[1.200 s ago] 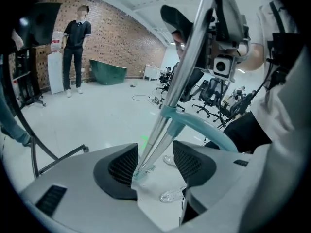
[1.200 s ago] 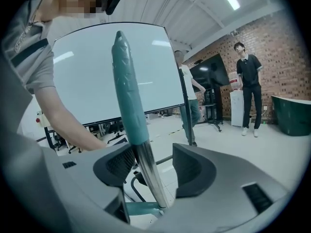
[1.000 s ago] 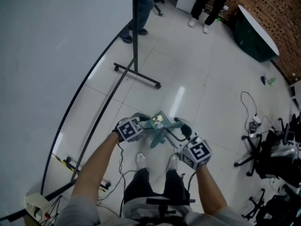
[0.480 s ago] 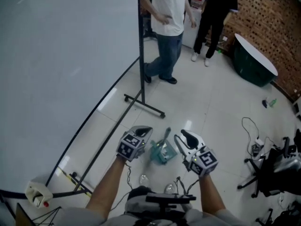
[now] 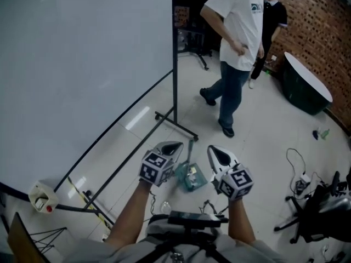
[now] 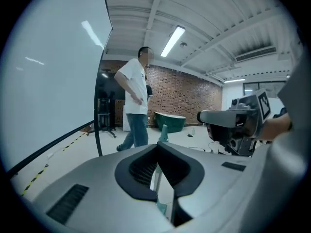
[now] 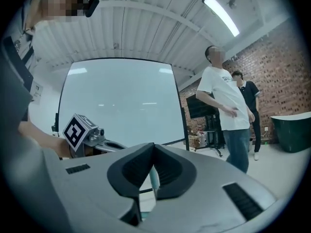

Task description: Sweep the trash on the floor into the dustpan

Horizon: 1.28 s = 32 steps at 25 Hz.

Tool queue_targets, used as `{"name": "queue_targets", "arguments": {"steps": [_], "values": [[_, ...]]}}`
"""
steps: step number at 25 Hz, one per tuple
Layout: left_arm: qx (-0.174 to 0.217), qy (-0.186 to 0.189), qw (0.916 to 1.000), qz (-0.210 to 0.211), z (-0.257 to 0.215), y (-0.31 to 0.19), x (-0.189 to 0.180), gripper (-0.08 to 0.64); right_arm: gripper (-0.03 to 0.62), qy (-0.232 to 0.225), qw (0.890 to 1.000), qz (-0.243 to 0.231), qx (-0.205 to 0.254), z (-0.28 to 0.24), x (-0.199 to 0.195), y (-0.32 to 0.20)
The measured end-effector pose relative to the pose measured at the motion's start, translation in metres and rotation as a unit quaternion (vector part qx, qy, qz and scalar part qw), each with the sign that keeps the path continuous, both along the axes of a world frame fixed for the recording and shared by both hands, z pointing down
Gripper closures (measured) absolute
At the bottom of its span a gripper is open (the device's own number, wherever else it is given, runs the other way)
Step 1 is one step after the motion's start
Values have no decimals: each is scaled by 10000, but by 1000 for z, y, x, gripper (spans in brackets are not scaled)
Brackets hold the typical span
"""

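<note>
A teal dustpan [image 5: 192, 178] sits on the white floor with pale trash inside, and its thin handle [image 5: 190, 149] rises between my two grippers. My left gripper [image 5: 171, 145] is lifted above and left of it, jaws shut on nothing. My right gripper [image 5: 214, 150] hovers to the right of it, also shut and empty. In the left gripper view the closed jaws [image 6: 158, 148] show the teal handle [image 6: 164, 131] beyond them and the right gripper [image 6: 233, 123] alongside. Past the closed jaws [image 7: 154, 148] in the right gripper view I see the left gripper's marker cube [image 7: 77, 130].
A person in a white shirt and jeans [image 5: 237, 48] walks just beyond the dustpan, with another person [image 5: 272, 15] behind. A big white screen [image 5: 82, 64] on a wheeled stand [image 5: 176, 122] fills the left. A green tub [image 5: 307, 89], cables [image 5: 299, 174] and office chairs [image 5: 321, 212] are at the right.
Both grippers let go at the dustpan, rose and shut. The dustpan stayed on the floor. The view tilted up, and the person in white walked closer, toward the right.
</note>
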<state>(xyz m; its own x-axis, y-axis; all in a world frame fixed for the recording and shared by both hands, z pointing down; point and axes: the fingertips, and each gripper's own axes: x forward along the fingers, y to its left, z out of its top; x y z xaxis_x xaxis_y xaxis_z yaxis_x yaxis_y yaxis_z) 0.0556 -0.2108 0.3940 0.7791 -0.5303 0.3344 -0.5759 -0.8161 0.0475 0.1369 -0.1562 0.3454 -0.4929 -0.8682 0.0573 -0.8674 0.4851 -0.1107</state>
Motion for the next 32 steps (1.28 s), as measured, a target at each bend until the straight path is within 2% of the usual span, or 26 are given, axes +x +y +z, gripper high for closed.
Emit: {"name": "queue_targets", "arguments": {"steps": [4,8,22,32], "values": [[170,3,9997,-162,-9,9,1,557,592,17,9996,-265,36,-5,-4,8],[184,22,9995,-240,-12,21,6,557,592,88,9997,-242,-18,-6,0,14],[326,-23,9994,-130,-25,34,16,555,592,116,9992,-393,21,-23,-3,24],[330,-73,9994,-26,-27,40,19,557,592,146,9996,-233,-6,-25,2,23]]}}
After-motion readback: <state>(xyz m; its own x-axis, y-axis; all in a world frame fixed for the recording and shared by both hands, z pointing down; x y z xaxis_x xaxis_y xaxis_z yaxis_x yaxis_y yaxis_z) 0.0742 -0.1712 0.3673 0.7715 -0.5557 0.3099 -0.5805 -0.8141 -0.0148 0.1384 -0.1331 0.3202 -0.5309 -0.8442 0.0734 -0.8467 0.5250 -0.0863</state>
